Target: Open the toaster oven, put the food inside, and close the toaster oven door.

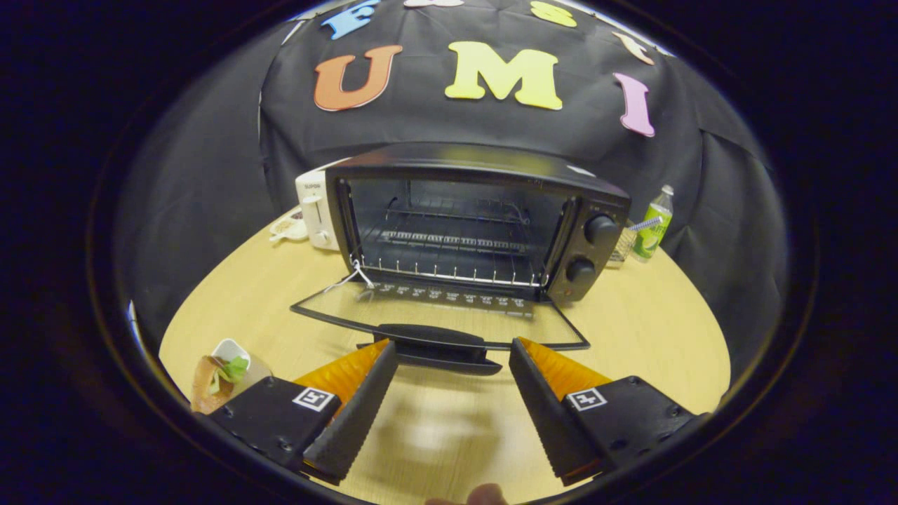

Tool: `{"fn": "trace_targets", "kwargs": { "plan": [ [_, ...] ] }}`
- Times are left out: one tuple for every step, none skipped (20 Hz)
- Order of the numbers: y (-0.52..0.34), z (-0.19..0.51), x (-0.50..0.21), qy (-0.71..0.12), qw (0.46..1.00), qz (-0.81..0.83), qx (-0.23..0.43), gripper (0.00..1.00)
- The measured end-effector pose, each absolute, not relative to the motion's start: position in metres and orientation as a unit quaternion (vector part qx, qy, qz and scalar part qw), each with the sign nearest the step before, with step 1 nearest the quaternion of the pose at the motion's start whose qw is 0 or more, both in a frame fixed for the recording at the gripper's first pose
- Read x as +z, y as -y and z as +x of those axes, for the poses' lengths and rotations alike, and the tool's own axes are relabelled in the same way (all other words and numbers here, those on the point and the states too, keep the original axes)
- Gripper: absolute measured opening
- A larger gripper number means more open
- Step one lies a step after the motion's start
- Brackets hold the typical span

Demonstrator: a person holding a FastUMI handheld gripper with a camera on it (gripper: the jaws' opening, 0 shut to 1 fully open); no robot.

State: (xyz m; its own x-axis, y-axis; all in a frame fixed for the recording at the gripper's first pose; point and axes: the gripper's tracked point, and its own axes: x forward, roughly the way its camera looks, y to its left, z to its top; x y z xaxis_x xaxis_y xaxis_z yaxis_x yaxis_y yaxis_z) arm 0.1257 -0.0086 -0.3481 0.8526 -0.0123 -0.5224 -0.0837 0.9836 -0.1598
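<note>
A black toaster oven (477, 217) stands on the wooden table (652, 337), its glass door (442, 319) folded down flat toward me. The wire rack (449, 245) inside is bare. The door's dark handle (438, 347) lies just ahead of my fingertips, between them and apart from both. My gripper (452, 354) is open, with nothing between its fingers. The food, a sandwich with green leaf (217, 379), sits in a small white dish on the table, left of my left finger.
A white appliance (316, 210) stands against the oven's left side, with a small plate (287, 228) beside it. A green bottle (652, 224) and a wire basket stand right of the oven. Two knobs (593, 245) are on the oven's right panel.
</note>
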Motion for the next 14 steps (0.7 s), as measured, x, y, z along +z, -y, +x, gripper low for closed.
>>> {"fn": "trace_targets", "kwargs": {
  "plan": [
    [0.009,0.125,-0.35,-0.274,0.958,-0.086,0.016,1.0],
    [0.01,0.126,-0.35,-0.276,0.957,-0.085,0.017,1.0],
    [0.011,0.123,-0.35,-0.278,0.956,-0.087,0.018,1.0],
    [0.01,0.12,-0.346,-0.28,0.956,-0.09,0.024,1.0],
    [0.008,0.116,-0.342,-0.277,0.956,-0.091,0.032,1.0],
    [0.005,0.11,-0.332,-0.273,0.957,-0.092,0.041,1.0],
    [0.004,0.104,-0.323,-0.269,0.957,-0.092,0.051,1.0],
    [0.005,0.097,-0.313,-0.267,0.958,-0.091,0.06,1.0],
    [0.006,0.09,-0.303,-0.267,0.957,-0.089,0.07,1.0],
    [0.003,0.083,-0.294,-0.274,0.954,-0.083,0.089,1.0],
    [-0.002,0.074,-0.286,-0.285,0.949,-0.078,0.115,1.0],
    [-0.006,0.065,-0.277,-0.292,0.943,-0.073,0.139,1.0],
    [-0.009,0.058,-0.267,-0.3,0.938,-0.067,0.16,1.0],
    [-0.012,0.051,-0.258,-0.307,0.933,-0.057,0.179,1.0]
  ]
}}
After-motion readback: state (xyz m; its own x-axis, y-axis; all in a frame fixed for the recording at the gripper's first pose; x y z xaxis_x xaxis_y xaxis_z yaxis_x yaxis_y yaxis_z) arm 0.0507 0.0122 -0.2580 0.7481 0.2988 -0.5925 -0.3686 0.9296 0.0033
